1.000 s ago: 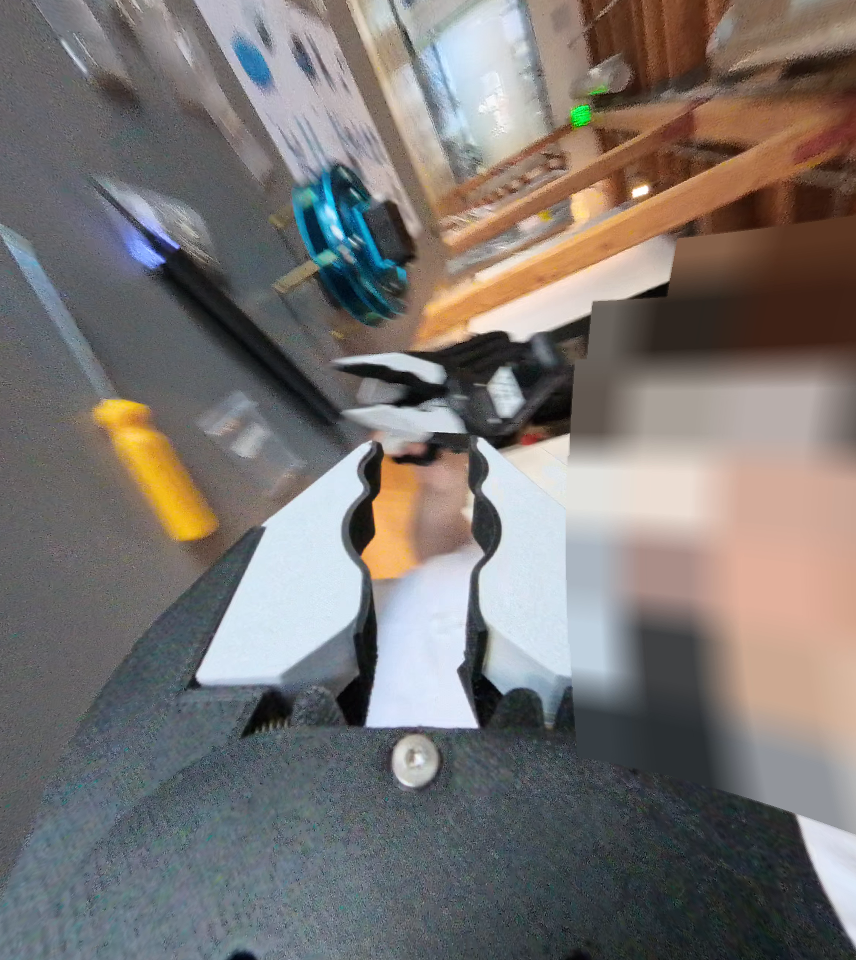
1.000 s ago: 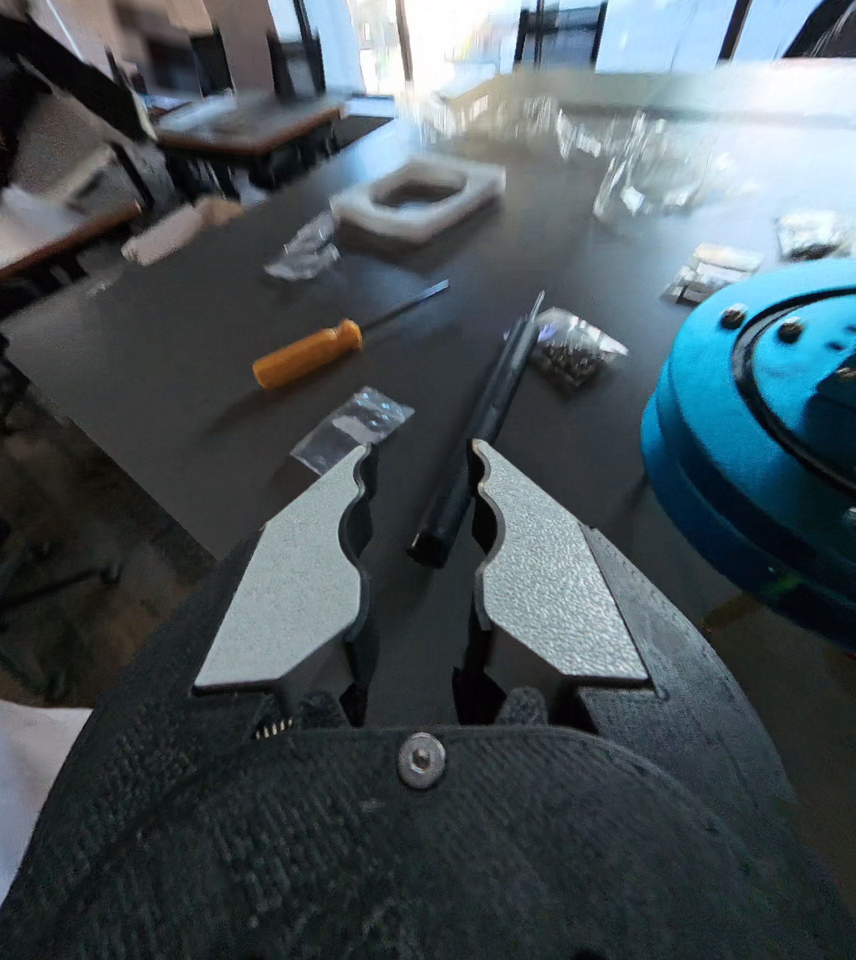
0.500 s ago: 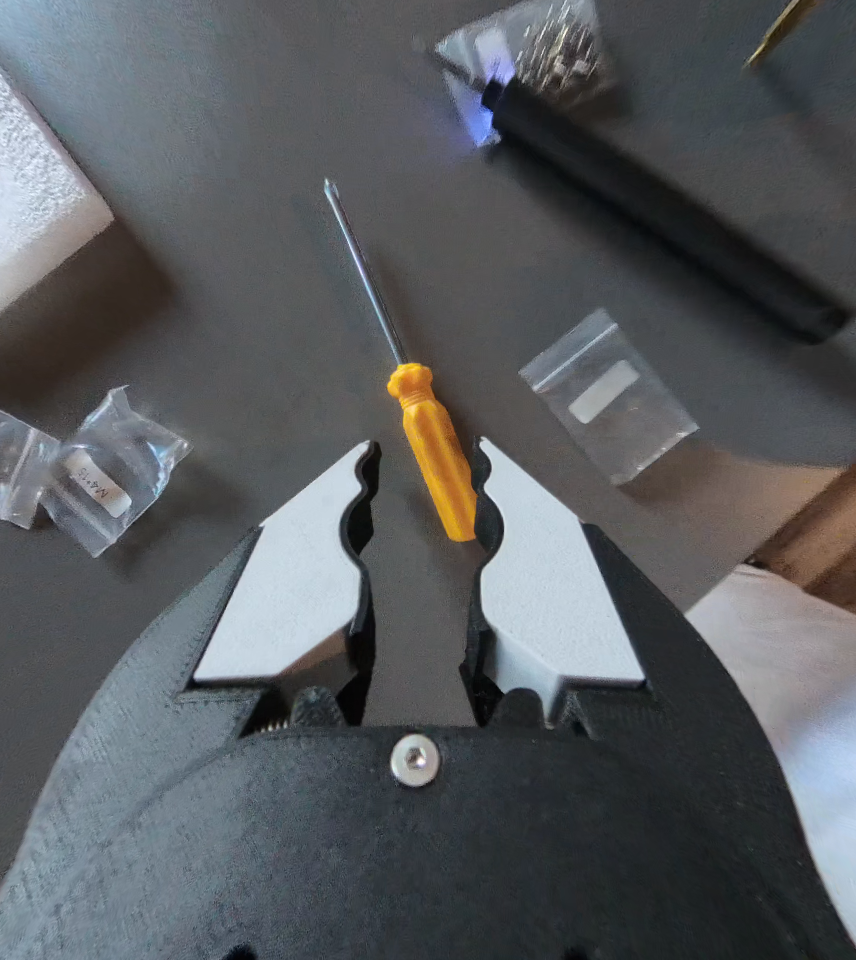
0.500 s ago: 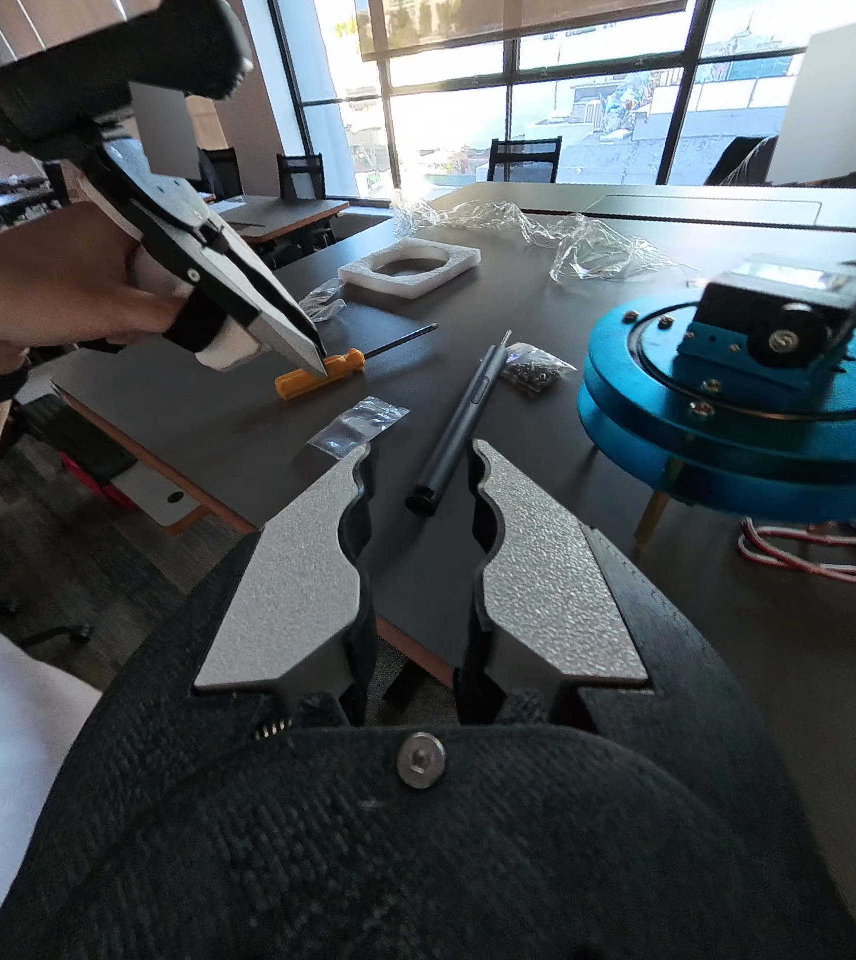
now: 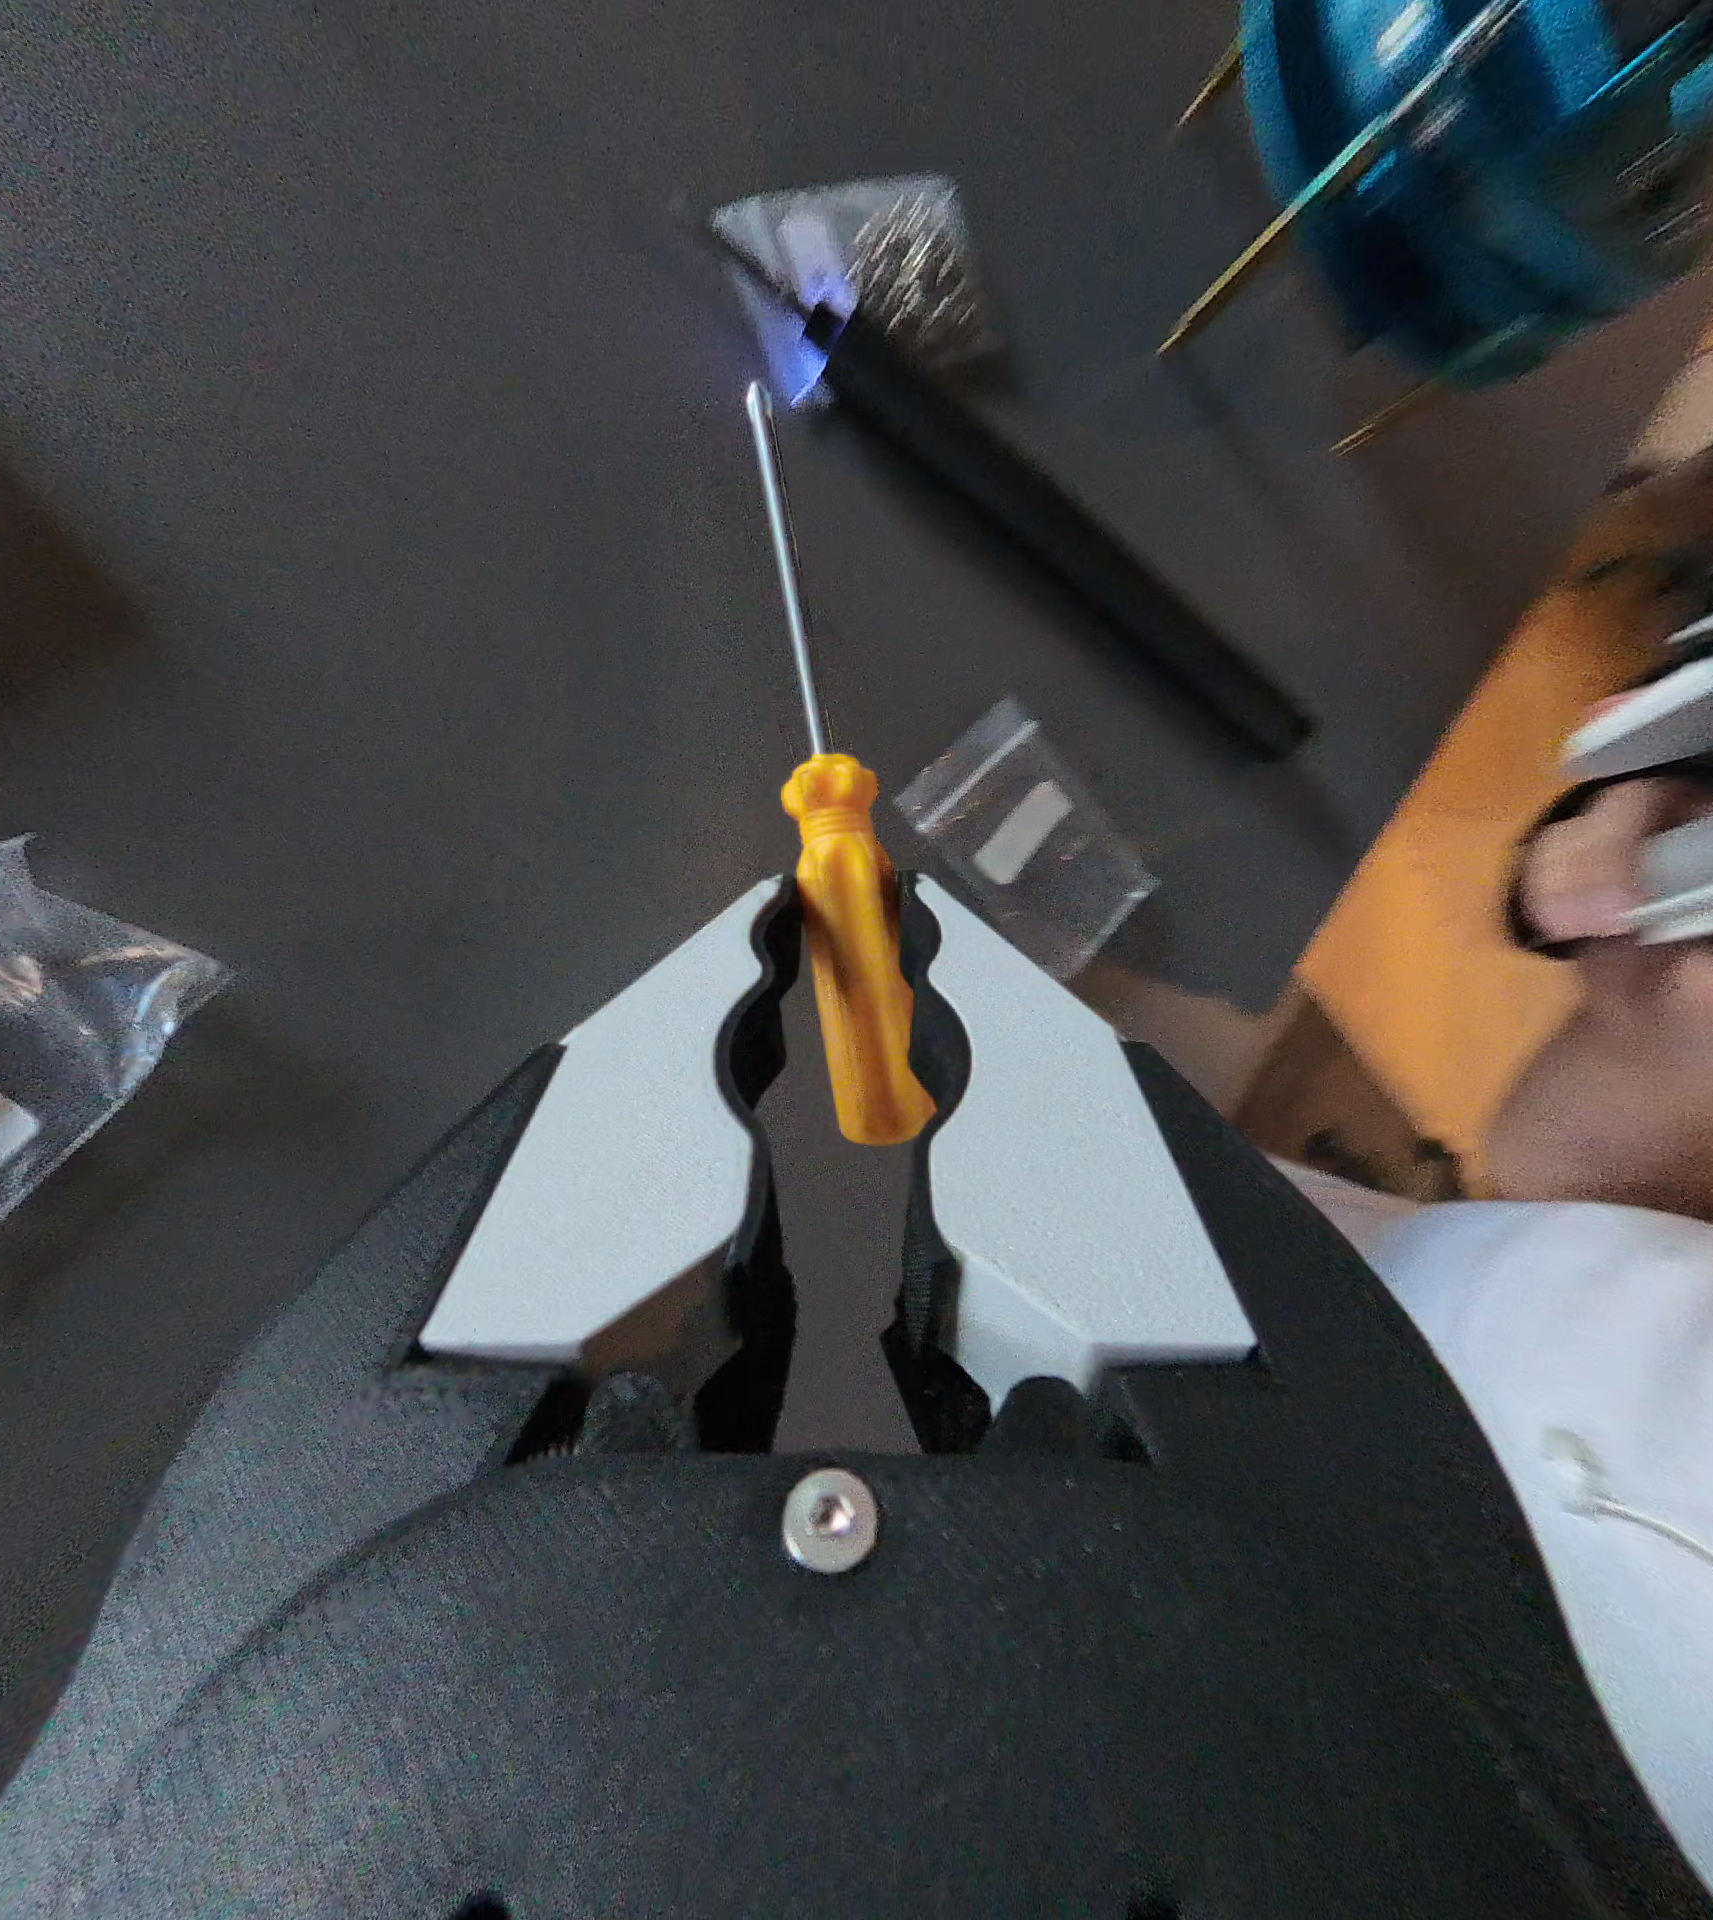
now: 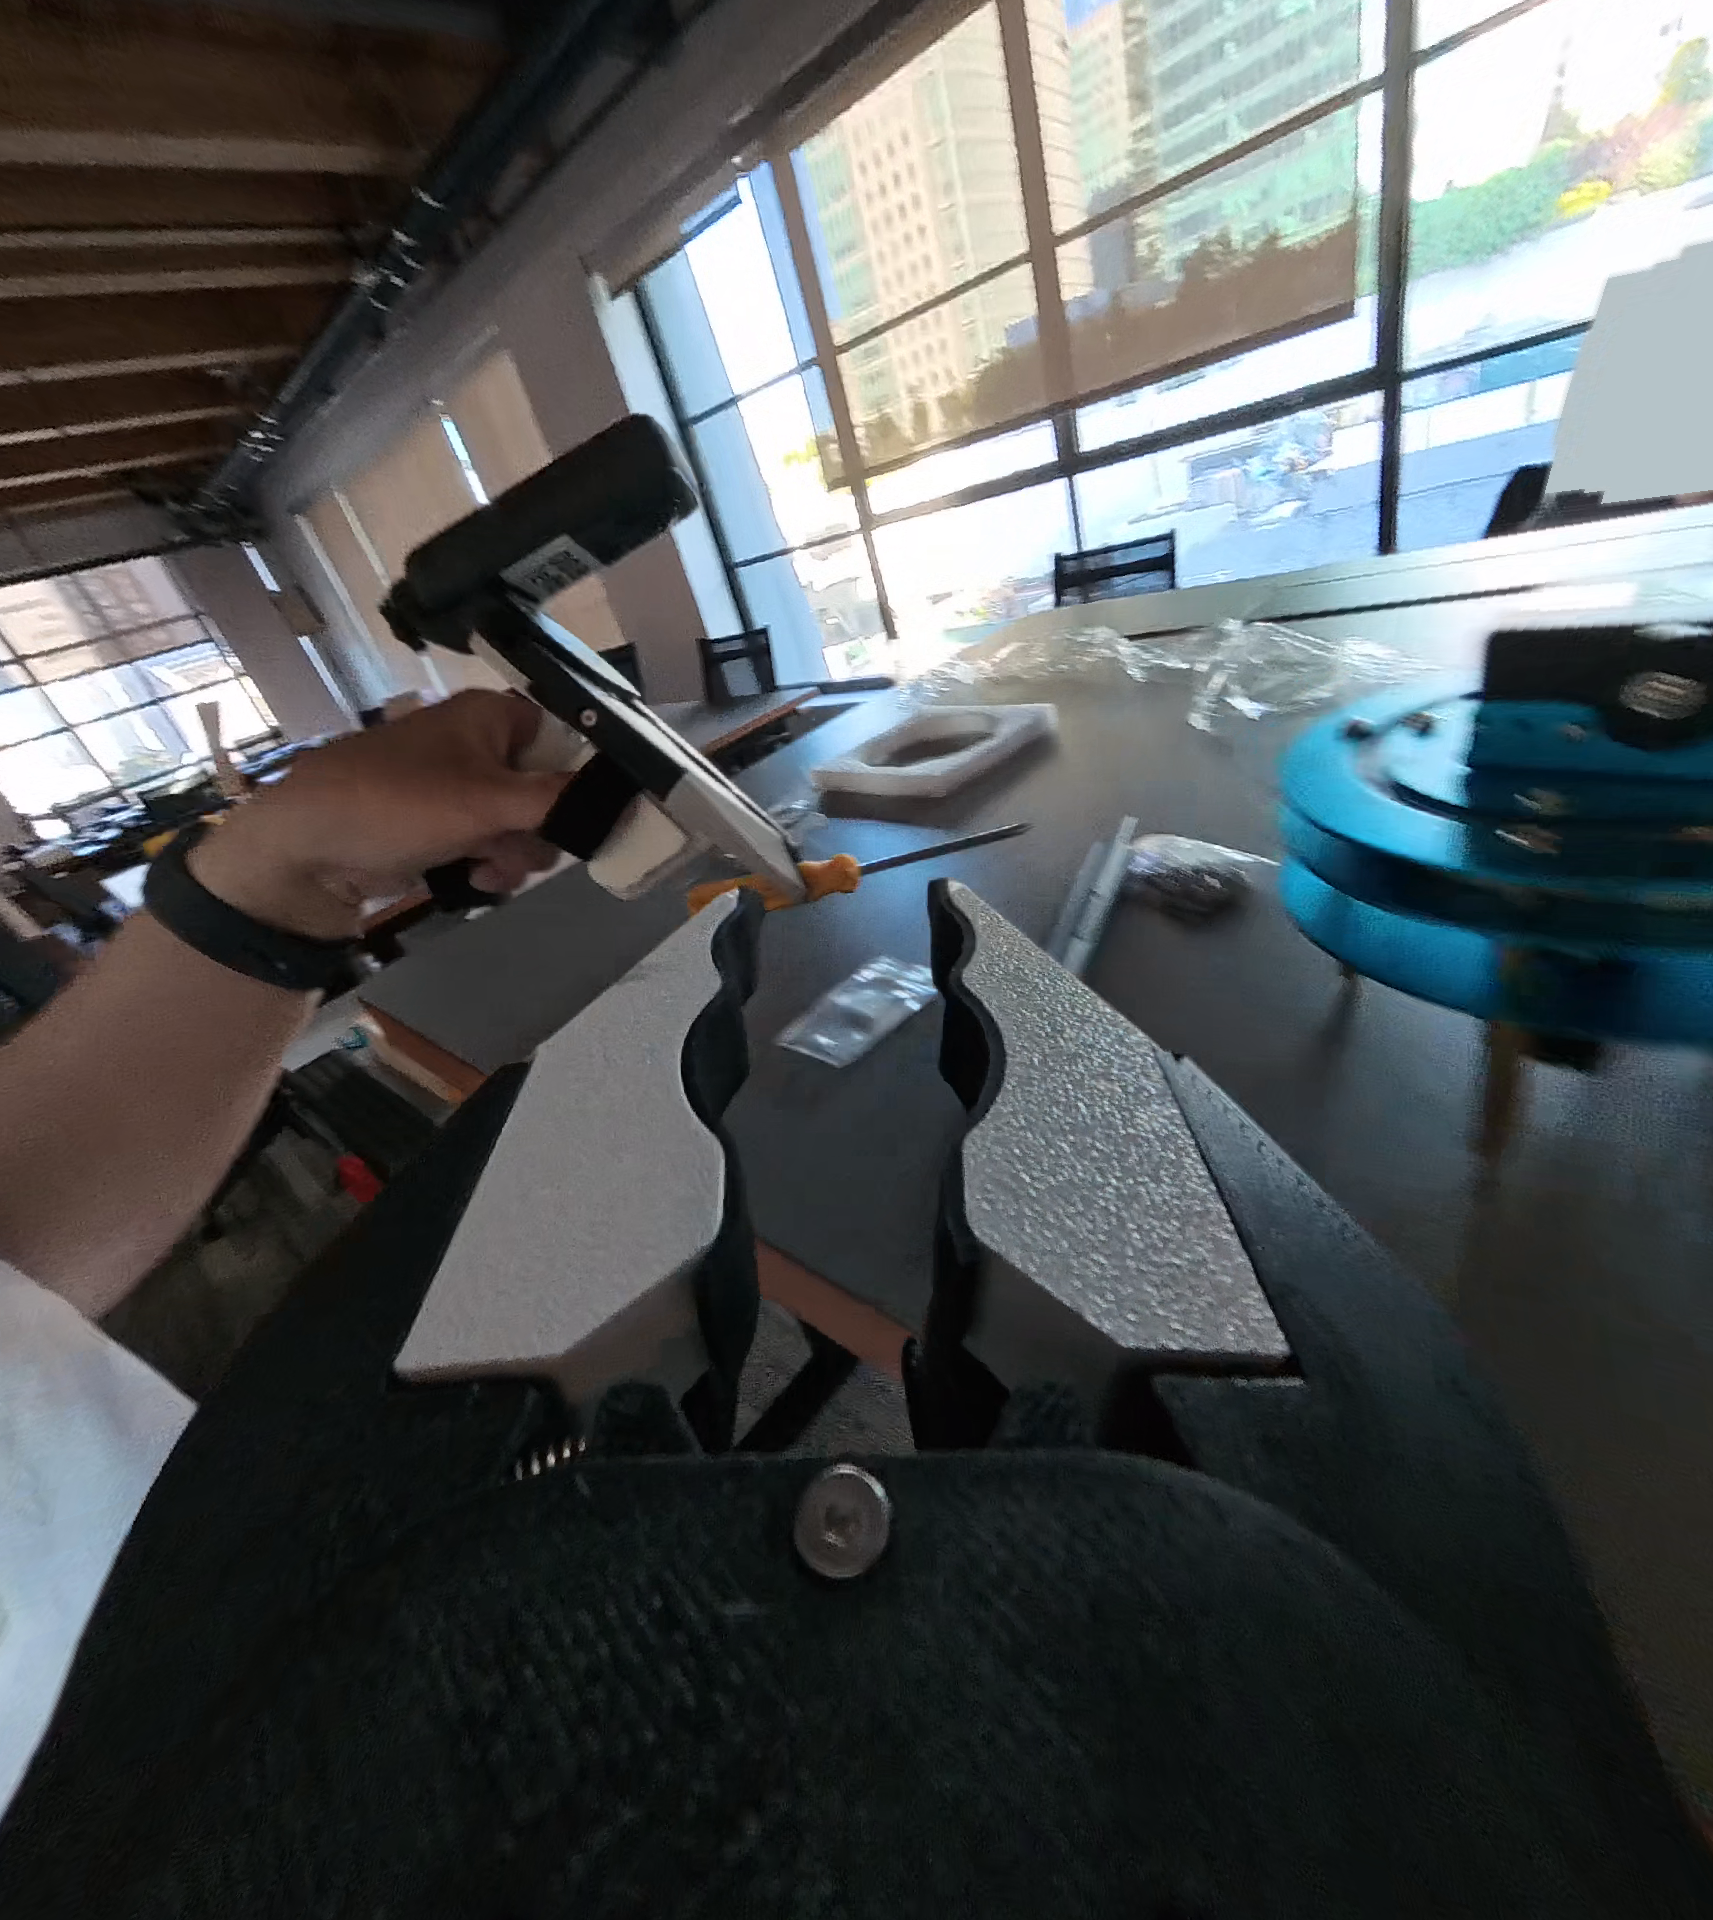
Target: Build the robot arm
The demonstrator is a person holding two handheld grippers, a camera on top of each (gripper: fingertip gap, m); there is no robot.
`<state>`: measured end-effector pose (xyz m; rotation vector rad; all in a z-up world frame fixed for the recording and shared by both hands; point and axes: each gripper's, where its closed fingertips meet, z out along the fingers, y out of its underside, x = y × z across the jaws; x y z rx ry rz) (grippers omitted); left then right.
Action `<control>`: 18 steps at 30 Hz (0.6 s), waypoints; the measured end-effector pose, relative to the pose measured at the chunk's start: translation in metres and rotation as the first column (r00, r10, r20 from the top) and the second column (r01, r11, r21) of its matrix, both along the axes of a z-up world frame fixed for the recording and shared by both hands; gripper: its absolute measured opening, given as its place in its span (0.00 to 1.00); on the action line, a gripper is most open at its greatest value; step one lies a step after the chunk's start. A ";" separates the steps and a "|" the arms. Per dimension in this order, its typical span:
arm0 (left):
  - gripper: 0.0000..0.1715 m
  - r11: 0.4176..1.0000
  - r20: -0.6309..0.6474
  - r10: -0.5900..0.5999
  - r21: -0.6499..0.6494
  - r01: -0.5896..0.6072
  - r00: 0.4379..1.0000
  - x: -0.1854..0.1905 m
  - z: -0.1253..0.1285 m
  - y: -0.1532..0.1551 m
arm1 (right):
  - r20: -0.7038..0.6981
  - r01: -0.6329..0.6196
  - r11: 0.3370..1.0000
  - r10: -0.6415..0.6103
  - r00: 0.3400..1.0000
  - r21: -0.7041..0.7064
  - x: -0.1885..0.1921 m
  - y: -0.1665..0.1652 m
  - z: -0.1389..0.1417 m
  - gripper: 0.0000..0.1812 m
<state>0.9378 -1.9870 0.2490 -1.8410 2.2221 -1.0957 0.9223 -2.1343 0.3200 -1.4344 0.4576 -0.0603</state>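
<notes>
My left gripper (image 5: 847,894) is shut on the orange handle of a small screwdriver (image 5: 857,997), with the thin metal shaft pointing forward. In the right wrist view the left gripper (image 6: 779,868) holds the screwdriver (image 6: 831,871) a little above the dark table (image 6: 1299,1195), shaft pointing right. My right gripper (image 6: 836,904) is open and empty above the table's near edge. It also shows blurred at the right edge of the left wrist view (image 5: 1704,790).
A black pen-shaped tool (image 6: 1096,899) lies beside a bag of screws (image 6: 1184,873). A small clear bag (image 6: 857,1013) lies near the front edge. A blue round base with a servo (image 6: 1558,852) stands at right, a white foam frame (image 6: 935,753) farther back. More clear bags (image 5: 10,1039) lie at left. About 15 cm separates my left fingertips from my right.
My left gripper swung down over the table, closed on the orange screwdriver's handle and lifted it. My right gripper tilted upward and drew back toward the table's edge.
</notes>
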 end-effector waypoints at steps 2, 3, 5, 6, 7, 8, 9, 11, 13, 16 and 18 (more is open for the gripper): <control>0.10 0.987 0.069 0.032 -0.161 -0.020 0.997 -0.005 0.017 0.006 | -0.029 -0.055 0.998 0.055 0.998 -0.005 -0.009 0.027 0.007 0.16; 0.10 0.976 0.095 0.059 -0.216 -0.037 0.994 -0.007 0.023 0.013 | -0.068 -0.085 0.996 0.085 0.994 -0.001 -0.011 0.043 0.009 0.15; 0.10 0.946 0.158 0.112 -0.318 -0.057 0.981 -0.012 0.036 0.024 | -0.219 -0.184 0.983 0.184 0.958 0.020 -0.022 0.079 0.009 0.15; 0.10 0.923 0.201 0.137 -0.382 -0.051 0.970 -0.015 0.046 0.026 | -0.286 -0.242 0.969 0.245 0.927 0.046 -0.028 0.098 0.010 0.16; 0.10 0.895 0.249 0.150 -0.445 -0.024 0.957 -0.020 0.057 0.026 | -0.339 -0.275 0.960 0.276 0.899 0.053 -0.029 0.115 0.007 0.16; 0.10 0.863 0.303 0.153 -0.504 0.022 0.940 -0.026 0.070 0.023 | -0.384 -0.291 0.954 0.296 0.875 0.072 -0.027 0.130 0.005 0.19; 0.10 0.834 0.350 0.153 -0.547 0.069 0.924 -0.034 0.081 0.018 | -0.416 -0.308 0.941 0.340 0.844 0.142 -0.024 0.142 0.010 0.21; 0.10 0.800 0.429 0.142 -0.580 0.152 0.892 -0.047 0.096 0.008 | -0.467 -0.322 0.897 0.434 0.770 0.301 -0.019 0.158 0.028 0.20; 0.10 0.783 0.490 0.147 -0.588 0.202 0.859 -0.056 0.106 -0.001 | -0.506 -0.382 0.856 0.515 0.692 0.348 -0.026 0.172 0.033 0.22; 0.10 0.782 0.519 0.112 -0.572 0.247 0.848 -0.061 0.110 -0.014 | -0.483 -0.512 0.745 0.667 0.567 0.428 -0.050 0.173 0.049 0.08; 0.10 0.783 0.533 0.086 -0.558 0.273 0.842 -0.059 0.113 -0.021 | -0.459 -0.519 0.757 0.653 0.603 0.396 -0.047 0.166 0.052 0.08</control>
